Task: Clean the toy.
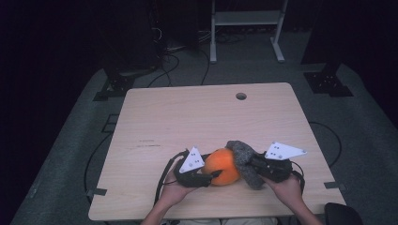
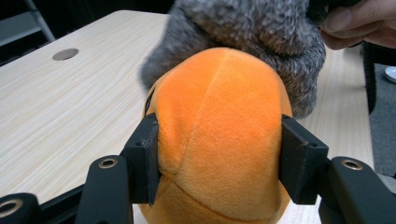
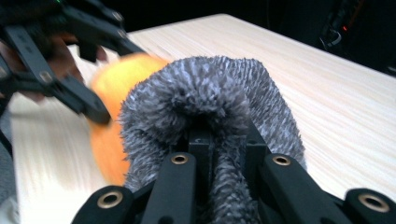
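An orange plush ball [image 1: 222,165] lies near the front edge of the wooden table [image 1: 197,117]. My left gripper [image 1: 206,176] is shut on it: in the left gripper view both pads press into the sides of the orange plush [image 2: 219,135]. A fuzzy grey cloth piece [image 1: 244,161] drapes over the ball's right side, and its grey fuzz [image 2: 261,42] covers the ball's far end. My right gripper [image 1: 256,164] is shut on this grey piece [image 3: 210,107], whose pile bunches around the jaws. The orange ball [image 3: 109,93] sits behind it to the left.
A round cable hole [image 1: 241,96] sits near the table's far edge. A metal stand [image 1: 246,28] and dark cables [image 1: 173,56] are on the floor beyond. Most of the tabletop stretches bare behind the hands.
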The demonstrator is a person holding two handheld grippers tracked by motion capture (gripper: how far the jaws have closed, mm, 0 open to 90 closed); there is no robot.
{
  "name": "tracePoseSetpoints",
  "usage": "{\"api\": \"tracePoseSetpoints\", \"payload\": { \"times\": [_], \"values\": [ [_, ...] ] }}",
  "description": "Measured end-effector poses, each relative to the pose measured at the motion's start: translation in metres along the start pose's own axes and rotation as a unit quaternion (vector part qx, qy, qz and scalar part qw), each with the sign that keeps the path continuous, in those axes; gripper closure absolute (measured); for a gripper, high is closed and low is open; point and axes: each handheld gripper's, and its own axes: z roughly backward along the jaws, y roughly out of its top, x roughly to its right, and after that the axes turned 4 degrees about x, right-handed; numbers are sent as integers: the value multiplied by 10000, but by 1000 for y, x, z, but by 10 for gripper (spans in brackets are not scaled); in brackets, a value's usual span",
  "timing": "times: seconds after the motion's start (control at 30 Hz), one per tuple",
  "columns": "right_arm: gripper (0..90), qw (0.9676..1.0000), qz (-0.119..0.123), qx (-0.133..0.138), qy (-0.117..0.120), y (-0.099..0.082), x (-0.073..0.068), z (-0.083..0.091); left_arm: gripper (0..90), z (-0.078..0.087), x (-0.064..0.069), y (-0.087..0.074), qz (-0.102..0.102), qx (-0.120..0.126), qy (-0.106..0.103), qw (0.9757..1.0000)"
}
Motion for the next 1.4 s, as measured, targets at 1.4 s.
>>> {"api": "tracePoseSetpoints", "payload": {
  "times": [1.4],
  "values": [
    [800, 9968, 228, 450, 626, 22, -22, -12, 380, -11, -3, 1, 196, -81, -124, 9997]
  ]
}}
